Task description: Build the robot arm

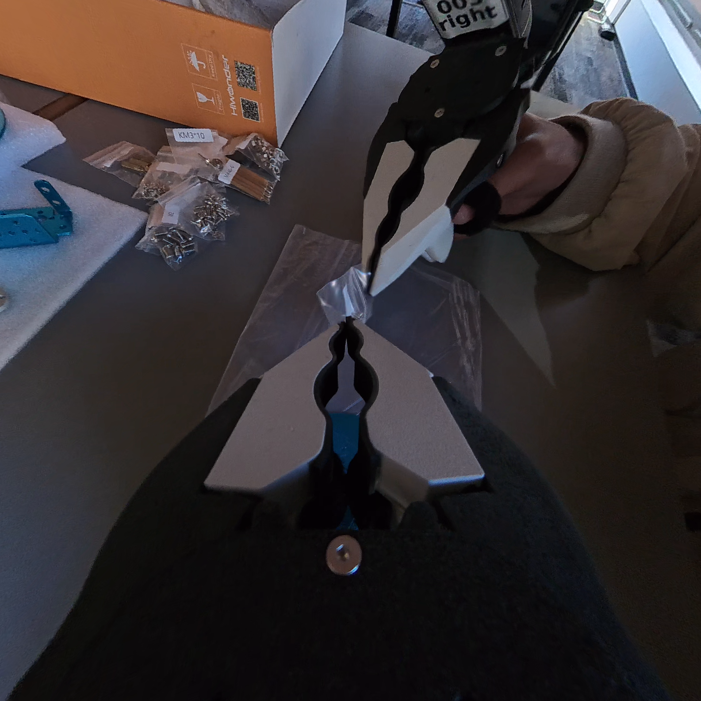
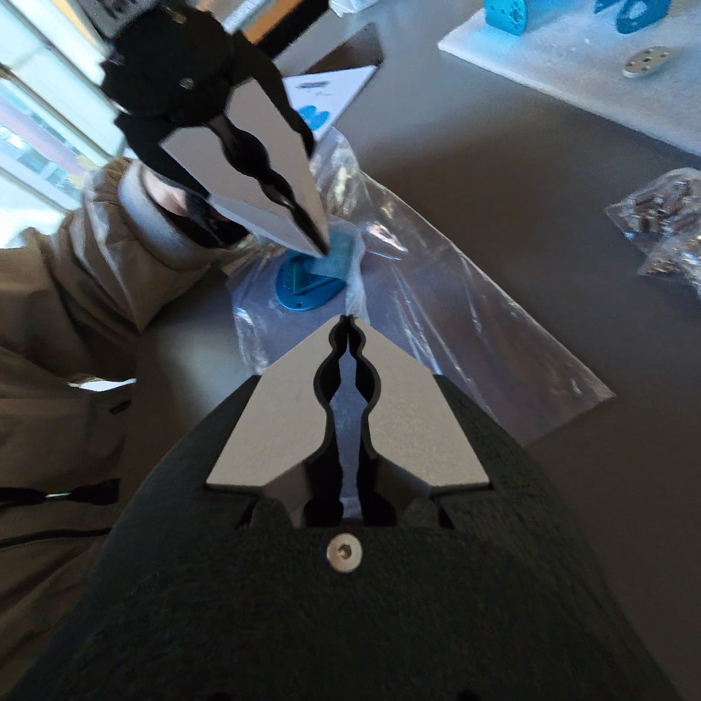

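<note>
A clear plastic bag [image 1: 288,303] lies on the grey table [image 1: 113,379] with a blue metal part [image 2: 303,292] inside it. My left gripper [image 1: 347,322] is shut on a raised fold of the bag. My right gripper [image 2: 348,318] is shut on the same bag, close beside it. In the left wrist view the right gripper [image 1: 370,292] comes down from above, its tips pinching crumpled plastic just beyond the left tips. In the right wrist view the left gripper [image 2: 322,250] reaches in from the upper left above the blue part. The bag [image 2: 455,322] stretches away to the right.
An orange and white box [image 1: 151,57] stands at the back left. Several small bags of screws [image 1: 189,189] lie in front of it. A white foam sheet [image 1: 57,265] holds blue brackets [image 1: 34,227]. A paper leaflet [image 2: 330,91] lies behind the bag. A hand in a tan sleeve [image 1: 607,182] holds the right gripper. There is about 4 cm between the tips of the two grippers.
</note>
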The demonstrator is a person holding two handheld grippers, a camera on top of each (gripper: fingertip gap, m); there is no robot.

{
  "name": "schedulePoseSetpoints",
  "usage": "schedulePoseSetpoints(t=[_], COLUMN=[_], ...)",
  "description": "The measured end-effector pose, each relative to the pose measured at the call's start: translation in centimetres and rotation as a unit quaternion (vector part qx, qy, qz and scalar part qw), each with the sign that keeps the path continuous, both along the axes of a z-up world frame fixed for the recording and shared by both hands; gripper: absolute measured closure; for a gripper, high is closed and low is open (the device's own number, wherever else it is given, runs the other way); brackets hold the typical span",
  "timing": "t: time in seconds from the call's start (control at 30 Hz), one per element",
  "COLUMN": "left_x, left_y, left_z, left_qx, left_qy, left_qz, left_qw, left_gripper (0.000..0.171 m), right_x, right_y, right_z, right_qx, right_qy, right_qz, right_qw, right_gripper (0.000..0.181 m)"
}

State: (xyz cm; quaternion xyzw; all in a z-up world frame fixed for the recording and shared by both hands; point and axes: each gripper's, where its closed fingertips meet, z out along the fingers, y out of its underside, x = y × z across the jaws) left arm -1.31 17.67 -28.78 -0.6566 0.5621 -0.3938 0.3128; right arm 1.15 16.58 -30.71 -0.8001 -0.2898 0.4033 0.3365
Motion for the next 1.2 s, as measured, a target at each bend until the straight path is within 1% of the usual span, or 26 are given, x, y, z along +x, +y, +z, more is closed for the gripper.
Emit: schedulePoseSetpoints(t=[0.07,0.13,0.2,0.3,0.33,0.37,0.4,0.43,0.47,0.5,0.53,0.57,0.63,0.8,0.97,1.07,1.13,1.2], left_x=[-0.2,-0.3,-0.1,0.0,0.1,0.1,0.1,0.2,0.2,0.2,0.2,0.2,0.2,0.1,0.1,0.1,0.1,0.1], left_y=[0.3,0.4,0.3,0.1,0.1,0.1,0.0,0.1,0.0,0.0,0.0,0.0,0.0,0.0,0.0,0.0,0.0,0.0], left_z=[0.2,0.2,0.2,0.2,0.1,0.1,0.0,0.0,0.0,0.0,-0.1,-0.1,-0.1,-0.3,-0.3,-0.2,-0.2,-0.2], left_qx=[0.000,-0.009,-0.010,-0.009,-0.010,-0.010,-0.010,-0.010,-0.010,-0.011,-0.011,-0.011,-0.010,-0.009,-0.008,-0.007,-0.007,-0.008], left_qy=[-0.003,-0.008,-0.008,-0.008,-0.008,-0.007,-0.006,-0.006,-0.006,-0.005,-0.005,-0.005,-0.003,-0.001,0.000,-0.002,-0.002,-0.001], left_qz=[0.004,0.007,0.006,0.002,0.002,0.002,0.002,0.002,0.002,0.001,0.001,0.002,0.001,0.001,0.000,0.001,0.002,0.002], left_qw=[1.000,1.000,1.000,1.000,1.000,1.000,1.000,1.000,1.000,1.000,1.000,1.000,1.000,1.000,1.000,1.000,1.000,1.000], left_gripper=[0.171,0.171,0.171,0.171,0.171,0.171,0.171,0.171,0.171,0.171,0.171,0.171,0.171,0.171,0.171,0.171,0.171,0.171], right_x=[1.0,1.2,0.8,1.1,0.8,0.1,-0.2,0.5,1.0,0.6,0.4,0.7,0.6,0.8,0.8,0.8,0.7,0.7], right_y=[0.6,0.8,0.5,0.8,0.6,0.0,-0.1,0.6,0.9,0.4,0.4,0.8,0.5,0.9,0.8,1.2,0.9,1.2], right_z=[-0.7,-0.3,-0.2,-1.3,-1.3,-0.8,-0.4,-0.9,-1.6,-1.4,-1.1,-1.2,-1.1,-1.1,-1.3,-0.6,-1.1,-1.0], right_qx=[-0.002,-0.017,-0.019,-0.014,-0.017,-0.028,-0.031,-0.019,-0.003,-0.009,-0.019,-0.015,-0.015,-0.005,-0.007,0.020,0.016,0.024], right_qy=[-0.019,0.004,0.008,-0.033,-0.029,-0.002,0.013,-0.015,-0.047,-0.033,-0.016,-0.023,-0.021,-0.027,-0.033,-0.032,-0.049,-0.043], right_qz=[-0.020,-0.027,-0.016,-0.029,-0.022,-0.002,0.000,-0.021,-0.026,-0.010,-0.014,-0.027,-0.013,-0.026,-0.023,-0.035,-0.025,-0.033], right_qw=[1.000,0.999,1.000,0.999,0.999,1.000,0.999,0.999,0.999,0.999,1.000,0.999,1.000,0.999,0.999,0.999,0.998,0.998], right_gripper=[0.181,0.181,0.181,0.181,0.181,0.181,0.181,0.181,0.181,0.181,0.181,0.181,0.181,0.181,0.181,0.181,0.181,0.181])
